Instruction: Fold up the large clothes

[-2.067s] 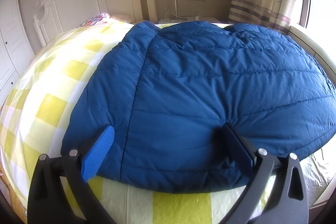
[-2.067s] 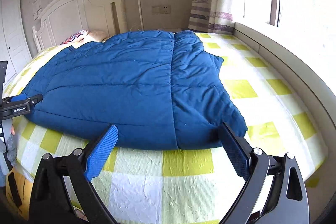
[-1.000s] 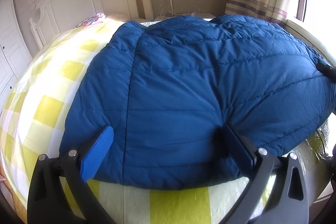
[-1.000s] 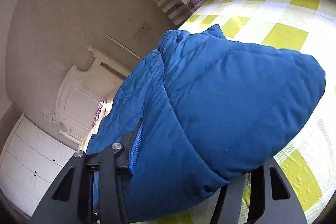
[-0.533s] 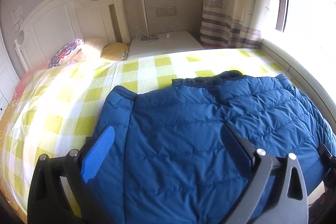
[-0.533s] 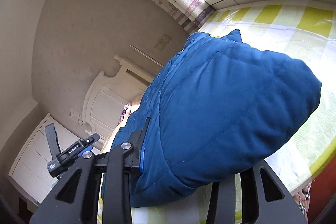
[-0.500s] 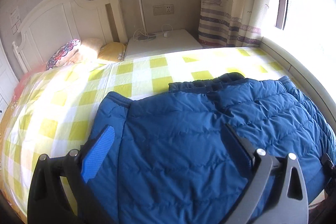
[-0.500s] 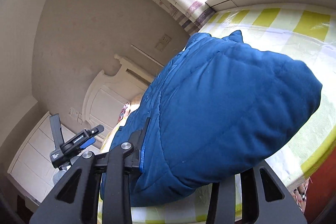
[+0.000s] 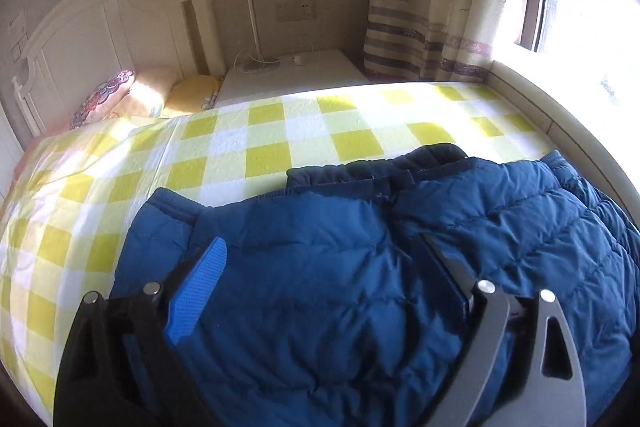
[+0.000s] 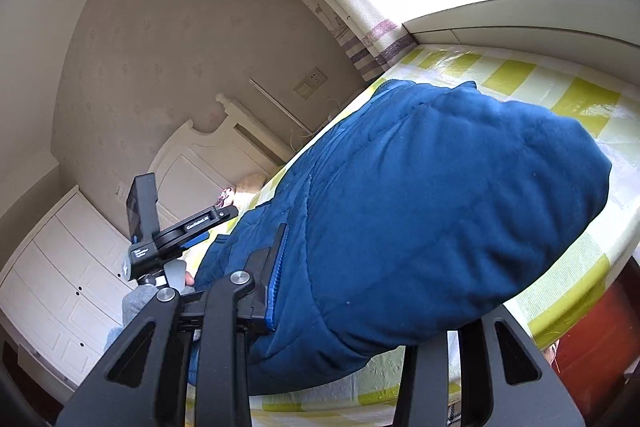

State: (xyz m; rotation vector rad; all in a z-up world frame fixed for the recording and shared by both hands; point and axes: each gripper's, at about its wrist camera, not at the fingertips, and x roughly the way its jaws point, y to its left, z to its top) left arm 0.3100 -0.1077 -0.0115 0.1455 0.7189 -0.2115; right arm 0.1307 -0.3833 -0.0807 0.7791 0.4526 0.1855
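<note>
A dark blue quilted down jacket (image 9: 360, 267) lies on the bed with the yellow-and-white checked sheet (image 9: 256, 147), at its near end. My left gripper (image 9: 320, 267) is over the jacket with its jaws wide apart and padding bulging between them; a grip cannot be told. In the right wrist view, tilted sideways, my right gripper (image 10: 360, 287) has the bulky jacket (image 10: 440, 207) between its fingers and holds it lifted off the sheet (image 10: 580, 99). The left gripper (image 10: 188, 227) shows at the left there.
A white headboard (image 9: 100, 39) and pillows (image 9: 132, 95) are at the far left, a white bedside table (image 9: 288, 75) behind the bed, a patterned curtain (image 9: 424, 7) and window at the right. White wardrobe doors (image 10: 60, 267) stand at the left.
The jacket has been drawn toward the near end of the bed, baring checked sheet behind it. My right gripper tilted sideways and lifted its side of the jacket; my left gripper rose.
</note>
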